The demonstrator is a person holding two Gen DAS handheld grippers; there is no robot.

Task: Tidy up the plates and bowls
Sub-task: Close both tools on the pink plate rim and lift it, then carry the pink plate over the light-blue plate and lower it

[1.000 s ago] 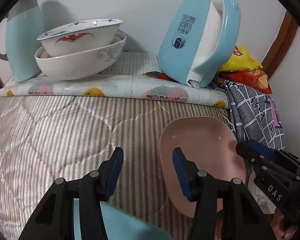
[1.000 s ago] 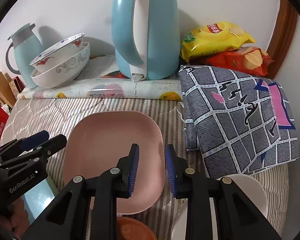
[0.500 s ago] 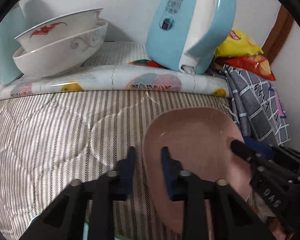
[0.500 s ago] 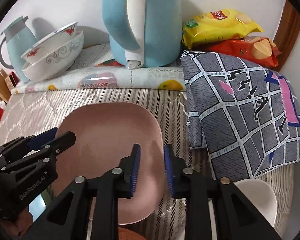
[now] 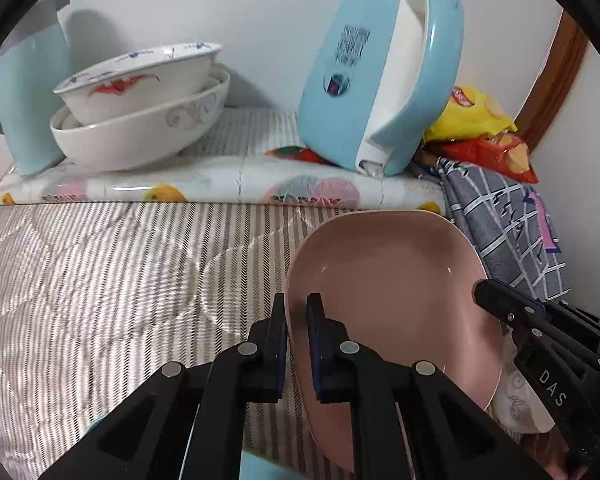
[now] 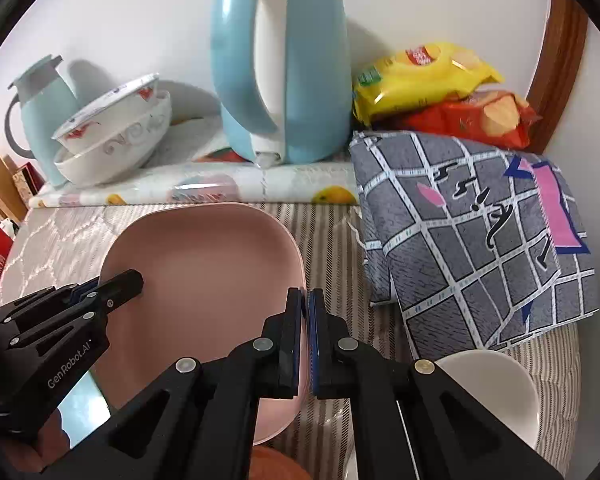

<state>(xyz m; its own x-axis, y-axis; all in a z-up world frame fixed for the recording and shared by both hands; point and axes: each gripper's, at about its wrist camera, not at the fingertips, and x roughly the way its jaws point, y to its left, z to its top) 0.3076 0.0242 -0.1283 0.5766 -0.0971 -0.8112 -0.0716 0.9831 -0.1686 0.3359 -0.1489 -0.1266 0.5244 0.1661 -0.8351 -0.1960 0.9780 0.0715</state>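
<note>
A pink square plate (image 5: 388, 292) (image 6: 204, 264) lies on the striped quilt (image 5: 100, 280). My left gripper (image 5: 296, 304) is closing its jaws on the plate's left rim, with the pads pressing it. My right gripper (image 6: 305, 296) is closing on the right rim, which is pinched between its blue pads. Each gripper shows in the other's view: the right gripper (image 5: 488, 292) at the plate's right edge, the left gripper (image 6: 128, 280) at its left edge. Two white patterned bowls (image 5: 140, 112) (image 6: 112, 140) sit nested at the back left. A plain white bowl (image 6: 492, 384) stands near my right gripper.
A big blue kettle (image 5: 352, 92) and a pale blue thermos (image 5: 32, 100) stand on a fruit-print mat (image 5: 220, 188) by the wall. Snack bags (image 6: 420, 76) and a grey checked cloth (image 6: 480, 232) fill the right side. A light blue plate (image 6: 84, 400) lies under the left gripper.
Both grippers went from open to pinched on the pink plate. The left one shifted right onto the plate's left rim; the right one closed on the right rim.
</note>
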